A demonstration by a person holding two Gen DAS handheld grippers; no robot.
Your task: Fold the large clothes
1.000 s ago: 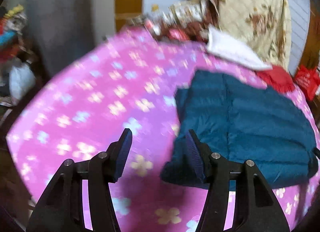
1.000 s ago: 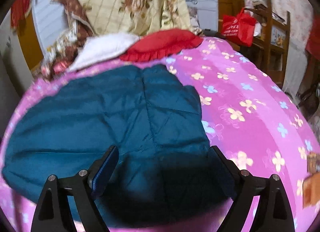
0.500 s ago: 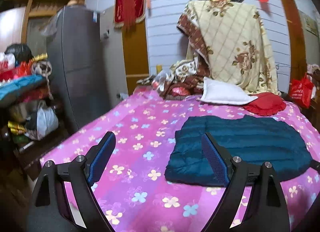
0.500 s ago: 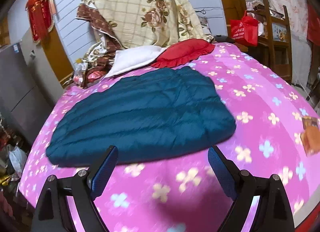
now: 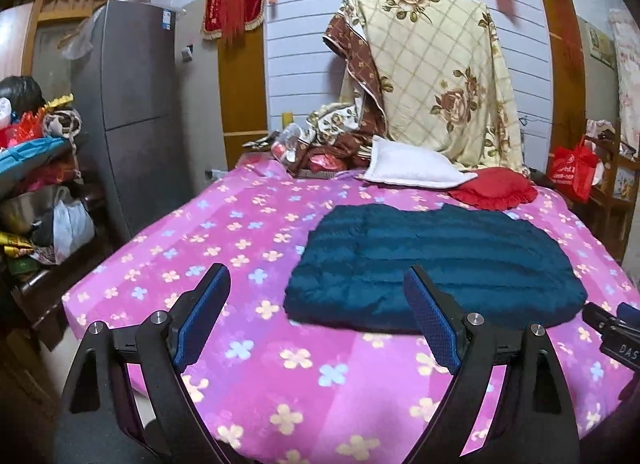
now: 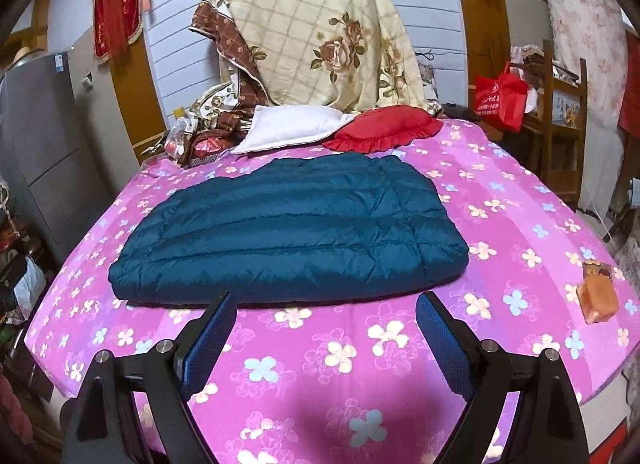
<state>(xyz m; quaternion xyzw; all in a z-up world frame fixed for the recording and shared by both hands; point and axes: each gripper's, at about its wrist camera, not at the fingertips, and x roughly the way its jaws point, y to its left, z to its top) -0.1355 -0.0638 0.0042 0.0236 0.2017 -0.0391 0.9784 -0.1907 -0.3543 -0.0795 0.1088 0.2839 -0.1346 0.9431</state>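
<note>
A dark teal quilted jacket (image 5: 436, 264) lies folded into a flat rectangle on the pink flowered bed (image 5: 248, 248). It also shows in the right wrist view (image 6: 288, 227), lying across the middle of the bed (image 6: 400, 344). My left gripper (image 5: 316, 316) is open and empty, held back above the bed's near edge, short of the jacket's left end. My right gripper (image 6: 326, 332) is open and empty, above the bed in front of the jacket's near edge. The tip of the right gripper (image 5: 616, 328) shows at the right edge of the left wrist view.
A white pillow (image 6: 288, 127), a red cushion (image 6: 384, 127) and a heaped floral quilt (image 6: 320, 35) lie at the bed's far end. A small orange box (image 6: 596, 292) sits on the bed's right side. A grey fridge (image 5: 132, 111) and cluttered shelves (image 5: 36, 199) stand left, a wooden rack (image 6: 560, 123) right.
Both grippers have pulled back and up from the jacket, which now lies apart from them. The left gripper's jaws have opened wider.
</note>
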